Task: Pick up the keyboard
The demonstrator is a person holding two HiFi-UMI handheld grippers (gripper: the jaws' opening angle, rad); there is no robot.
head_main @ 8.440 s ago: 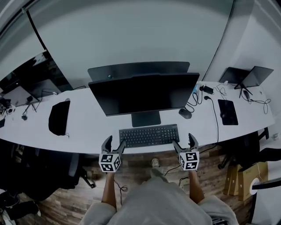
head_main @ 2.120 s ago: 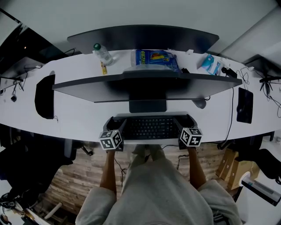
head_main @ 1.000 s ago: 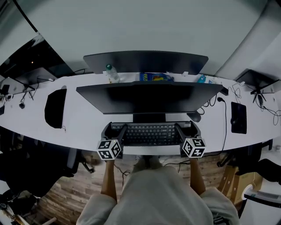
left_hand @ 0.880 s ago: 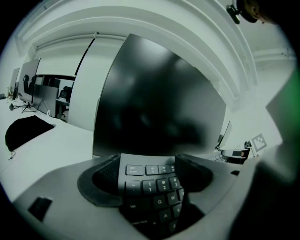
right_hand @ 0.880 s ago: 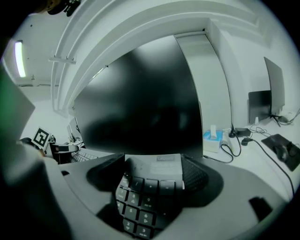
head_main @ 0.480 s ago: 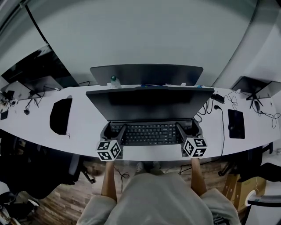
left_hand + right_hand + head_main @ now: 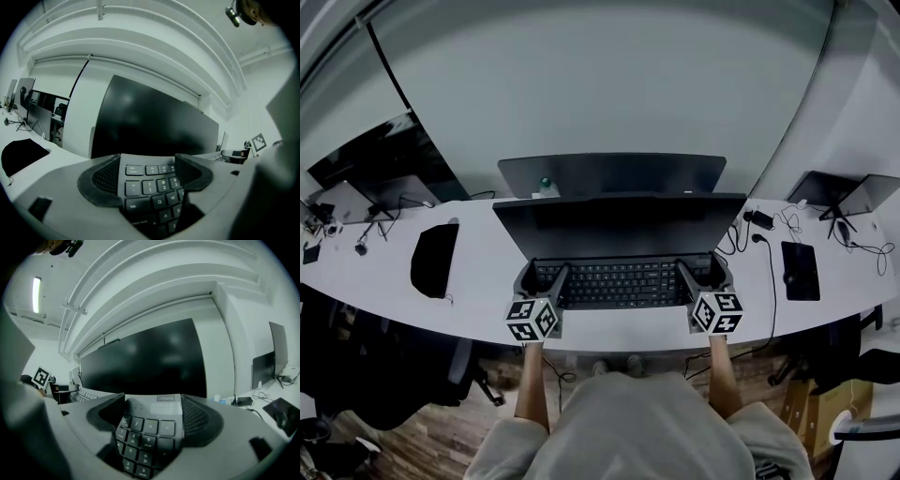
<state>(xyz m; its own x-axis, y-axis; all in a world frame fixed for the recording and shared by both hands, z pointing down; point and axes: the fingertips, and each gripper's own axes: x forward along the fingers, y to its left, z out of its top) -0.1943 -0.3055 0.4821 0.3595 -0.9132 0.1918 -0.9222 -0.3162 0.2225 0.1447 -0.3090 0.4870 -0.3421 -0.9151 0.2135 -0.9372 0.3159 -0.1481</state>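
Note:
The black keyboard (image 7: 619,283) hangs level in the air above the white desk (image 7: 478,281), in front of the monitor's lower edge. My left gripper (image 7: 542,277) is shut on its left end and my right gripper (image 7: 701,274) is shut on its right end. In the left gripper view the keyboard (image 7: 151,190) with its tab and number keys sits between the two dark pads of that gripper (image 7: 147,174). Over in the right gripper view the keyboard (image 7: 144,432) shows its number pad, wedged between the pads of that gripper (image 7: 154,417).
A wide black monitor (image 7: 619,223) stands just behind the keyboard, with a second screen (image 7: 609,172) and a bottle (image 7: 546,184) behind it. A black pouch (image 7: 434,259) lies at the left. Cables (image 7: 748,230), a dark pad (image 7: 800,270) and a laptop (image 7: 839,191) are at the right.
Both grippers have risen together with the keyboard held between them; it has come off the desk and now covers the monitor's stand.

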